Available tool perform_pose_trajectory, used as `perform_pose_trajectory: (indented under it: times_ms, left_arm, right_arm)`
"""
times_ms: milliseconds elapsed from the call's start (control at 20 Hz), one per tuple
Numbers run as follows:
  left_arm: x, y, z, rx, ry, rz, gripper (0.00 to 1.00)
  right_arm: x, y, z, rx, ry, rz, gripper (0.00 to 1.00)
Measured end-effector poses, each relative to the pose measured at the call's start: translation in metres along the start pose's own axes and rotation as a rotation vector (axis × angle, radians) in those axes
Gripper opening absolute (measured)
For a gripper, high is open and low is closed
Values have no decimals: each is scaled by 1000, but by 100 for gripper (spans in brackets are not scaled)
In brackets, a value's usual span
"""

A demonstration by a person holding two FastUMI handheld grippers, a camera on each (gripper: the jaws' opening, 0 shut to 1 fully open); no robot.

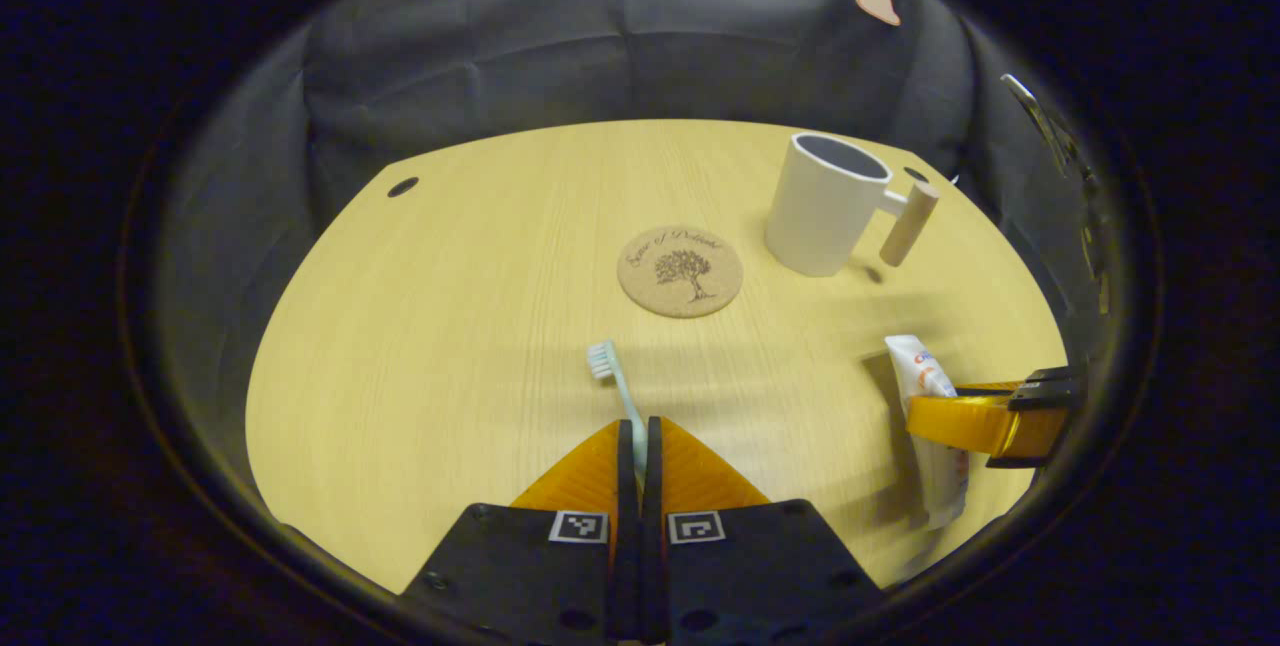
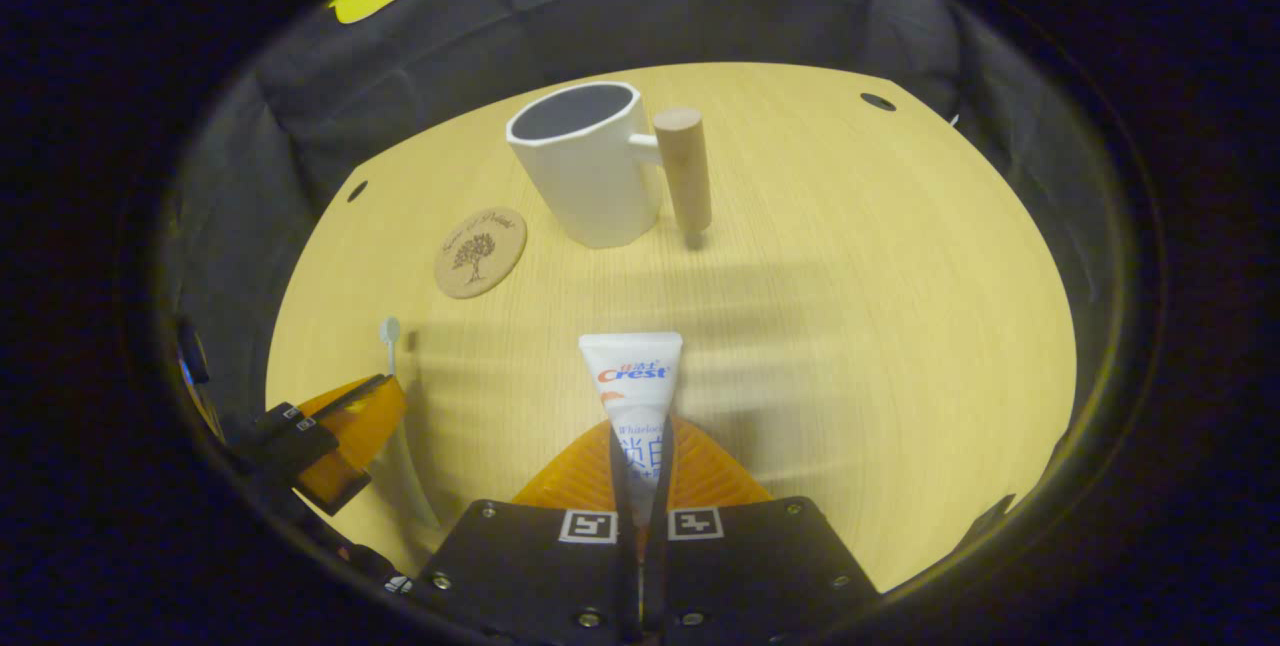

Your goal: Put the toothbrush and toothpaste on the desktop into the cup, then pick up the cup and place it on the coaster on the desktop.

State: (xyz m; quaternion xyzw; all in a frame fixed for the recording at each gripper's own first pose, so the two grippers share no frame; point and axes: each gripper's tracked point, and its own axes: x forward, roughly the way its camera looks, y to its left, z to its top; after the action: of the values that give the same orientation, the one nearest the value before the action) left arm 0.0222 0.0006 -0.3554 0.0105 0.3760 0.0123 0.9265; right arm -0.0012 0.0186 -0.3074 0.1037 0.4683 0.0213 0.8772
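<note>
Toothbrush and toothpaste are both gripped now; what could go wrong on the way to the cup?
1. The left gripper pinches the thin toothbrush near one end, so it may swivel or slip.
2. The cup is narrow and light-looking; a tilted toothpaste could catch the rim and tip it.
3. Both grippers heading to one cup could collide.

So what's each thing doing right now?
Toothbrush: clamped in the left gripper, bristle end sticking forward.
Toothpaste: clamped in the right gripper, flat end forward.
Cup: upright on the table, nothing seen in it, beside the coaster.
Coaster: flat on the table, bare.
</note>
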Motion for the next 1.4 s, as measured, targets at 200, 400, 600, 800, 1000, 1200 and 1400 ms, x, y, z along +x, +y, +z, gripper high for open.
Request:
perform_pose_trajectory:
  times_ms: [200, 400, 600, 800, 1000, 1200, 1400]
  left_arm:
    - [-14, -1, 22, -12, -49, -13, 8]
    - [-19, 1, 40, -39, -81, -17, 8]
    - [-26, 6, 54, -50, -107, -14, 7]
    - [-30, 9, 63, -65, -122, -22, 8]
    - [-30, 11, 67, -59, -119, -28, 7]
    - [-32, 11, 69, -52, -118, -37, 7]
    - [-35, 13, 71, -56, -112, -46, 8]
  right_arm:
    - [-25, 8, 34, 28, -101, 44, 4]
    - [-54, 20, 80, 66, -217, 95, 4]
    - [-68, 32, 130, 106, -310, 133, 4]
    - [-67, 38, 176, 135, -376, 148, 4]
    - [-60, 42, 218, 179, -435, 157, 4]
    - [-49, 46, 252, 206, -477, 157, 4]
    - [-28, 46, 272, 223, -499, 149, 2]
